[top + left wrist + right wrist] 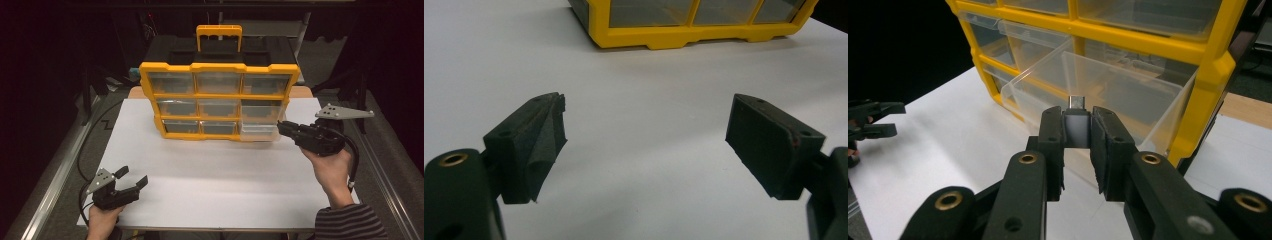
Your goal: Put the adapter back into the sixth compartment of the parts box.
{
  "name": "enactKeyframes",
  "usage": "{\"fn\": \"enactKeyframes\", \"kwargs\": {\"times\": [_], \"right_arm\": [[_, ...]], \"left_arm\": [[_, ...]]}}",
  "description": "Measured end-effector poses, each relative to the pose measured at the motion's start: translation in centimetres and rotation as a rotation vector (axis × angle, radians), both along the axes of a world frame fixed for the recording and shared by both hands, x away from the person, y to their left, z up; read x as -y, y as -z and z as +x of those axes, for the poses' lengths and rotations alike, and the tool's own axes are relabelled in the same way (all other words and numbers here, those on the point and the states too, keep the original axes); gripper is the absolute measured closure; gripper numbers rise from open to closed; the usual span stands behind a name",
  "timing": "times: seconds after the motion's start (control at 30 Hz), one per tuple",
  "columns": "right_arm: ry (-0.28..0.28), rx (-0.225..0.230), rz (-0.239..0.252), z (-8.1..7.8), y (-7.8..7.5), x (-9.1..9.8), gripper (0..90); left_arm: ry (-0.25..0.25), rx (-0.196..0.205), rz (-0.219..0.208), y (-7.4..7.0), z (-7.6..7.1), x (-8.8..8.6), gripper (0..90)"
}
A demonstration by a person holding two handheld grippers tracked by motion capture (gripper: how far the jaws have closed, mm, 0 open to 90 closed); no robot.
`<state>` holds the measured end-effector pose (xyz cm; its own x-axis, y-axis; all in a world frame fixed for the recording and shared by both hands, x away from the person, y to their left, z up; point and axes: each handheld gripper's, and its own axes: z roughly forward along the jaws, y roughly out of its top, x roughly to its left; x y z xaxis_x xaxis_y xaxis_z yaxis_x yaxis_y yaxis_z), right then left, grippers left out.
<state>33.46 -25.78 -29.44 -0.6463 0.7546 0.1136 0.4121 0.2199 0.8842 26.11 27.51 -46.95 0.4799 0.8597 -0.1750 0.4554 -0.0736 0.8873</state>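
Right gripper view: adapter (1077, 125) above open drawer (1128, 95).

Both tools are matte black. The left gripper (131, 178) at lower left carries a grey three-cornered plate, as does the right gripper (283, 127) at right. Brass-ringed screw holes dot the arms. A black cable (354, 160) trails down; the sleeve (350, 222) is dark-striped.

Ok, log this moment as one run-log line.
right gripper: shut on white adapter | pulled-out drawer: just ahead | left gripper: open, on table
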Motion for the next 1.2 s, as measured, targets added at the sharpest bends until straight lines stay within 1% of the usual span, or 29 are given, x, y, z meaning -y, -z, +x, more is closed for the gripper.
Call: {"fn": "enactKeyframes", "kwargs": {"times": [0.03, 0.07, 0.1, 0.13, 0.17, 0.2, 0.23, 0.33, 0.4, 0.53, 0.7, 0.73, 0.77, 0.8, 0.87, 0.97, 1.07, 1.13, 1.17, 1.2], "right_arm": [[0.005, 0.001, -0.006, 0.3, -0.1, -0.1, 77.0], [0.005, 0.001, -0.006, 0.3, -0.1, -0.1, 77.0], [0.012, -0.005, -0.012, 0.8, -0.3, -0.3, 77.0], [0.012, -0.005, -0.012, 0.8, -0.3, -0.3, 77.0], [0.018, -0.006, -0.022, 1.2, -0.4, -0.4, 77.0], [0.018, -0.006, -0.022, 1.2, -0.4, -0.4, 77.0], [0.025, -0.009, -0.029, 1.5, -0.5, -0.6, 77.0], [0.030, -0.011, -0.035, 1.9, -0.6, -0.7, 76.9], [0.038, -0.015, -0.057, 2.6, -0.6, -1.2, 77.0], [0.051, -0.023, -0.080, 3.5, -0.4, -1.7, 76.9], [0.070, -0.054, -0.107, 4.7, -0.2, -2.2, 76.2], [0.077, -0.067, -0.106, 4.9, -0.1, -2.2, 74.9], [0.080, -0.070, -0.103, 5.1, -0.1, -2.2, 71.6], [0.080, -0.070, -0.103, 5.1, -0.1, -2.2, 71.6], [0.086, -0.076, -0.097, 5.3, 0.1, -2.2, 67.8], [0.092, -0.069, -0.107, 5.1, 0.1, -2.3, 65.7], [0.090, -0.062, -0.113, 4.9, -0.1, -2.2, 62.3], [0.093, -0.058, -0.105, 4.5, -0.2, -2.0, 58.7], [0.093, -0.058, -0.105, 4.5, -0.2, -2.0, 58.7], [0.088, -0.048, -0.103, 4.2, -0.2, -1.9, 56.2]], "left_arm": [[0.000, 0.000, -0.001, 0.0, 0.0, 0.0, 17.2], [0.000, 0.000, -0.001, 0.0, 0.0, 0.0, 17.2], [0.000, 0.000, 0.000, 0.0, 0.0, 0.0, 17.2], [0.000, 0.000, 0.000, 0.0, 0.0, 0.0, 17.1], [0.000, 0.000, 0.000, 0.0, 0.0, 0.0, 17.2], [0.001, 0.000, 0.000, 0.0, 0.0, 0.0, 17.2], [0.000, -0.001, 0.000, 0.0, 0.0, 0.0, 17.2], [0.001, -0.001, -0.001, 0.0, 0.0, 0.0, 17.2], [0.001, -0.001, 0.000, 0.0, 0.0, 0.0, 17.2], [0.001, -0.001, 0.000, 0.0, 0.0, 0.0, 17.2], [0.000, -0.001, -0.002, 0.0, 0.0, 0.0, 17.2], [0.001, -0.001, -0.002, 0.0, 0.0, 0.0, 17.2], [0.000, -0.001, -0.003, 0.0, 0.0, 0.0, 17.1], [0.000, -0.001, -0.004, 0.0, 0.0, 0.0, 17.1], [0.001, -0.002, -0.005, 0.0, 0.0, 0.0, 17.2], [0.001, -0.002, -0.005, 0.0, 0.0, 0.0, 17.1], [0.002, -0.001, -0.001, 0.0, 0.0, 0.0, 17.2], [0.001, 0.000, -0.001, 0.0, 0.0, 0.0, 17.2], [-0.001, 0.000, -0.003, 0.0, 0.0, 0.0, 17.2], [-0.001, 0.000, -0.001, 0.0, 0.0, 0.0, 17.2]]}}
